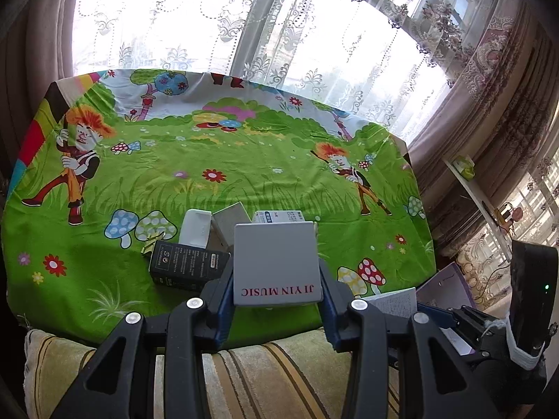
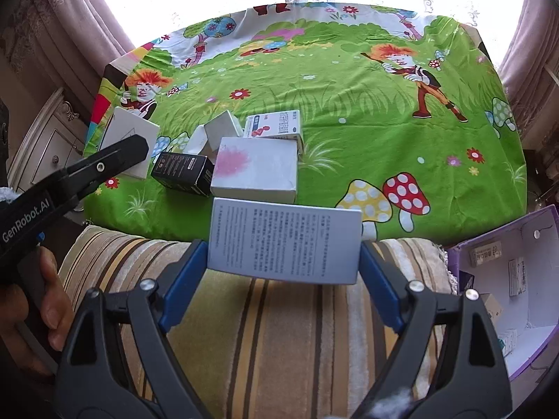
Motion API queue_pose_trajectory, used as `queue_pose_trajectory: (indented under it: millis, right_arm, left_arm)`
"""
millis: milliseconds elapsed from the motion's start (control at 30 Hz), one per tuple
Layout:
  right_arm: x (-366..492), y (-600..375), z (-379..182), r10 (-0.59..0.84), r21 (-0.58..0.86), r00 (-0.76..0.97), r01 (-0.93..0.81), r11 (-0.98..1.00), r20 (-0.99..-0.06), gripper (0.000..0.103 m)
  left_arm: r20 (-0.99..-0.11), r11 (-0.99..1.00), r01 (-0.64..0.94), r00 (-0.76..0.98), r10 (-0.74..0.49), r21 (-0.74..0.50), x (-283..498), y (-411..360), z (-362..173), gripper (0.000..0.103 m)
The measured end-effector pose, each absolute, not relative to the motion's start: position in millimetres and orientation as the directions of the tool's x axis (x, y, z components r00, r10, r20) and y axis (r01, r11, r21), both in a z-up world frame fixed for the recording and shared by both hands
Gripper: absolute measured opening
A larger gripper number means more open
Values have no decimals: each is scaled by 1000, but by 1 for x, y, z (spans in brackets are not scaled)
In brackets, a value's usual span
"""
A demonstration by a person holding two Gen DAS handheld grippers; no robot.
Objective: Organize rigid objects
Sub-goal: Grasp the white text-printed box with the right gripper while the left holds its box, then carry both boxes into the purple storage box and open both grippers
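Note:
My left gripper is shut on a grey box printed "JI YIN MUSIC", held above the table's near edge. In the right wrist view this box shows at the left, with one black finger across it. My right gripper is shut on a white box with small printed text, its blue pads against both short ends. On the green cartoon cloth lies a cluster: a black box, a white box with a pink stain, a medicine box and a small grey box.
A purple open box holding several small cartons stands at the right, beside the table. A striped cushion lies below both grippers. A person's hand grips the left tool. Lace curtains hang behind the table.

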State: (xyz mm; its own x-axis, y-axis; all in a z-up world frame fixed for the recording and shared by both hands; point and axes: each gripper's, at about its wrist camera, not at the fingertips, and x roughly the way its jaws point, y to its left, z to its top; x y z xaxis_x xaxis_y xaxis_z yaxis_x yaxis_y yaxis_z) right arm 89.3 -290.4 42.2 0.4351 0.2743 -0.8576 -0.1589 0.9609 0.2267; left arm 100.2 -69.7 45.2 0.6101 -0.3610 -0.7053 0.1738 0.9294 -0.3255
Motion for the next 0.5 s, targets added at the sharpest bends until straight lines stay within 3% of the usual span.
queue_pose_trajectory:
  millis: [500]
  right_arm:
    - [50, -418, 62, 98, 162, 562, 66, 985, -821, 88]
  left_arm:
    - [-730, 837, 433, 443, -520, -334, 64, -187, 50, 42]
